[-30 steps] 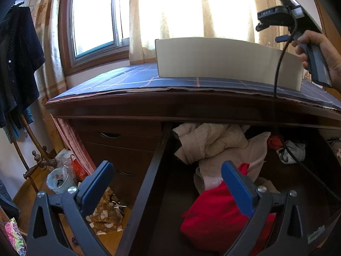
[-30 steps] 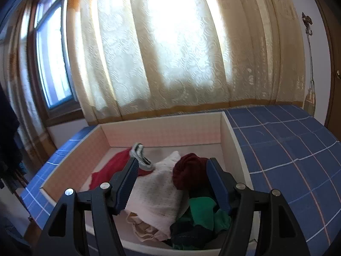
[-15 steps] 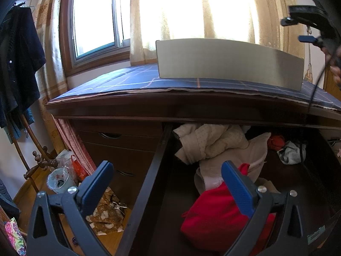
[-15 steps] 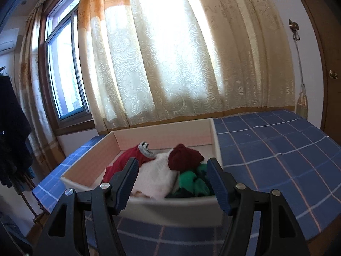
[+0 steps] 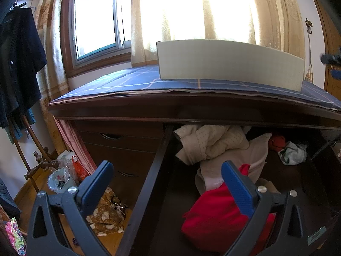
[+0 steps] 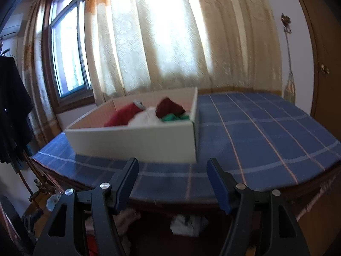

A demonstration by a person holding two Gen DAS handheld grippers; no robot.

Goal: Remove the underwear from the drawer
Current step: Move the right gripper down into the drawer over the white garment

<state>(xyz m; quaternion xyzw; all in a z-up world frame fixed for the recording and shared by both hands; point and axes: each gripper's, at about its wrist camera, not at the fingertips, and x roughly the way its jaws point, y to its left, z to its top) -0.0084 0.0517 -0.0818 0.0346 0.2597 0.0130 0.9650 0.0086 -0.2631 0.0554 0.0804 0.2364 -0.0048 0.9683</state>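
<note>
The dark wooden drawer (image 5: pixel 149 183) stands open under the tabletop. In it lie a red garment (image 5: pixel 213 217), a cream dotted garment (image 5: pixel 213 140), a beige cloth (image 5: pixel 253 155), a small orange-red piece (image 5: pixel 277 143) and a white-green piece (image 5: pixel 293 152). My left gripper (image 5: pixel 168 185) is open and empty, over the drawer's left wall. My right gripper (image 6: pixel 172 181) is open and empty, above the table's front edge, in front of the white box (image 6: pixel 136 143). The box holds red, white, maroon and green garments (image 6: pixel 153 113). A white-green piece (image 6: pixel 187 224) shows in the drawer below.
The white box (image 5: pixel 230 64) stands on the blue checked tablecloth (image 5: pixel 127 83). Closed drawers (image 5: pixel 119 140) are to the left. A bin (image 5: pixel 58 180), bags and a patterned cloth (image 5: pixel 106 217) lie on the floor. Dark clothes (image 5: pixel 17 64) hang on a rack at left.
My right gripper has pulled back and down from over the box to the table's front edge, leaving most of the left wrist view. The left gripper has not moved.
</note>
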